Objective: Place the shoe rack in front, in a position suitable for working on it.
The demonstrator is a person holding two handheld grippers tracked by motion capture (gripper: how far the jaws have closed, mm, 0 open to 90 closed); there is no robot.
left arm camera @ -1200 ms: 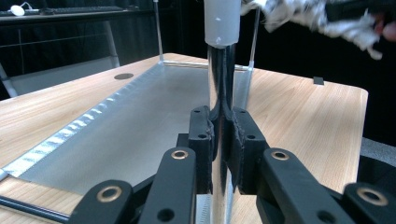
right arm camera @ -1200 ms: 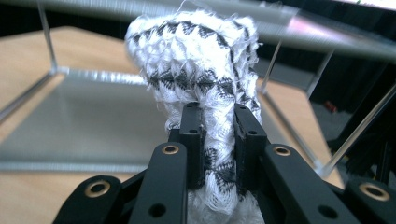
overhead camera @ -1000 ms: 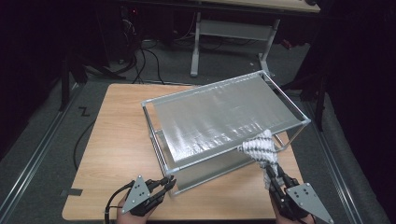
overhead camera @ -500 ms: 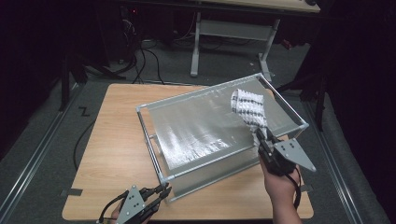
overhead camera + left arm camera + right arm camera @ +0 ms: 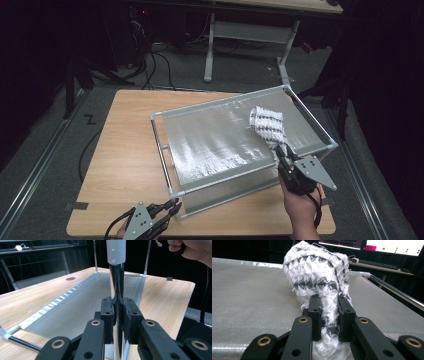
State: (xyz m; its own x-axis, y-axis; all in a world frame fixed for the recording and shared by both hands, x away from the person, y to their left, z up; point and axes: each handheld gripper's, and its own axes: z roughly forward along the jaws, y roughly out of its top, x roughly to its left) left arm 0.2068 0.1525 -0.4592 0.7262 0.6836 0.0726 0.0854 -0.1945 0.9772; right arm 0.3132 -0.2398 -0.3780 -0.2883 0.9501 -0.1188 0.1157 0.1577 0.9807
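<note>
In the right gripper view, a fuzzy white-and-dark patterned cloth (image 5: 322, 282) is clamped between the two black jaws of the right gripper (image 5: 329, 315) — the pads are pressed into the fabric from both sides, and the bunched bulk of the cloth rises above and beyond them. In the high view the same cloth (image 5: 267, 126) is seen lying on the silvery mesh sheet (image 5: 220, 145) toward its far right part, with its near end drawn down to the right gripper (image 5: 284, 152), which is held by a hand (image 5: 300, 210) at the right edge of the frame.

In the left gripper view, the jaws of the left gripper (image 5: 119, 315) are closed on an upright shiny metal post (image 5: 117, 282) of the frame, which is capped higher up by a white connector (image 5: 116, 251). In the high view the left gripper (image 5: 170, 207) is found at the near left corner of the metal frame (image 5: 160, 145), well apart from the cloth.

The frame, with the mesh sheet stretched across it, is set at an angle on a wooden table (image 5: 120, 150) — the sheet is tilted, its far side higher. A dark floor and cables (image 5: 155, 65) are seen beyond the table.
</note>
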